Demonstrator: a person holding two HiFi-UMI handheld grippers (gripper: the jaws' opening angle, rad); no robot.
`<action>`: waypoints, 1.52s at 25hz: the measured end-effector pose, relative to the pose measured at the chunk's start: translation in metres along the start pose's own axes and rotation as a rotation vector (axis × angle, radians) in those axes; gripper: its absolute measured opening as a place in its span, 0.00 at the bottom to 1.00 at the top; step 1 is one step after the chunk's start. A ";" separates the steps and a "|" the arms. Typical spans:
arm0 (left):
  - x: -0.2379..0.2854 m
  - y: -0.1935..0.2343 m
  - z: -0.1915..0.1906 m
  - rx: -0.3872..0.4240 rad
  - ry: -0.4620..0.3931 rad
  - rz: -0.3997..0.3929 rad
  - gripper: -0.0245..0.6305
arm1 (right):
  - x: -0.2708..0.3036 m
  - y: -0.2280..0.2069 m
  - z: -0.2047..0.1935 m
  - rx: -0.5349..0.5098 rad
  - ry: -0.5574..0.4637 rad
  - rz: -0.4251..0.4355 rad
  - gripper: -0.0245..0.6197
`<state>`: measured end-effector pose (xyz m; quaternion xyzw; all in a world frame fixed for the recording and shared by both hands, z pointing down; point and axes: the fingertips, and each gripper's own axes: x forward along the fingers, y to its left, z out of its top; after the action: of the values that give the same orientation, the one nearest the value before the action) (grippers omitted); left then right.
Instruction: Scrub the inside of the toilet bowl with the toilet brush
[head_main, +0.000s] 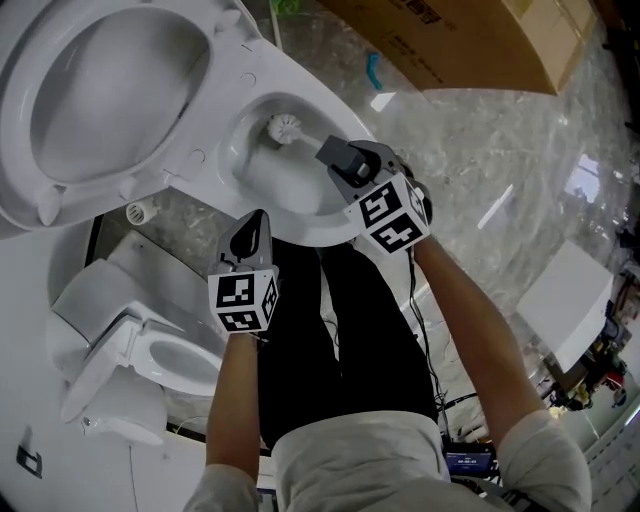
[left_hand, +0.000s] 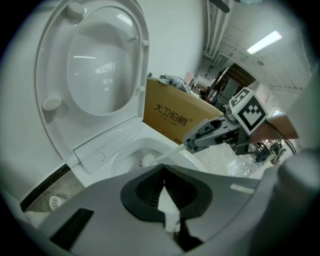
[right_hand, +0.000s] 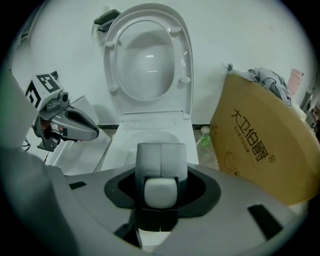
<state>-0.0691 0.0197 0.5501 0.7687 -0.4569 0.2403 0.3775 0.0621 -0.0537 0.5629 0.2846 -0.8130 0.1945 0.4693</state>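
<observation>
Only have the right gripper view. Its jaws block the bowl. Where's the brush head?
Observer: It's inside the toilet bowl. The head view shows the brush head at the far end of the basin, below the rim.
Operator: Does the handle run straight to the right gripper?
Observer: Yes. In the left gripper view the white handle runs from the bristles up into the right gripper, which is shut on it.
Operator: Is the left gripper in the way?
Observer: No. The left gripper is shut with nothing in it, and the head view puts it by the bowl's front rim, outside the basin.
</observation>
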 end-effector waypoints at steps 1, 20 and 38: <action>0.003 0.003 0.000 0.002 0.006 -0.002 0.05 | 0.005 -0.001 0.001 -0.002 0.006 0.002 0.30; 0.017 0.012 -0.022 -0.027 0.057 -0.014 0.05 | 0.039 -0.015 -0.003 0.030 0.073 0.007 0.30; 0.021 -0.023 -0.033 -0.018 0.045 -0.037 0.05 | 0.001 -0.018 -0.051 -0.057 0.148 -0.047 0.30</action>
<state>-0.0395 0.0424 0.5768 0.7680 -0.4362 0.2466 0.3990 0.1068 -0.0384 0.5889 0.2750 -0.7744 0.1805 0.5405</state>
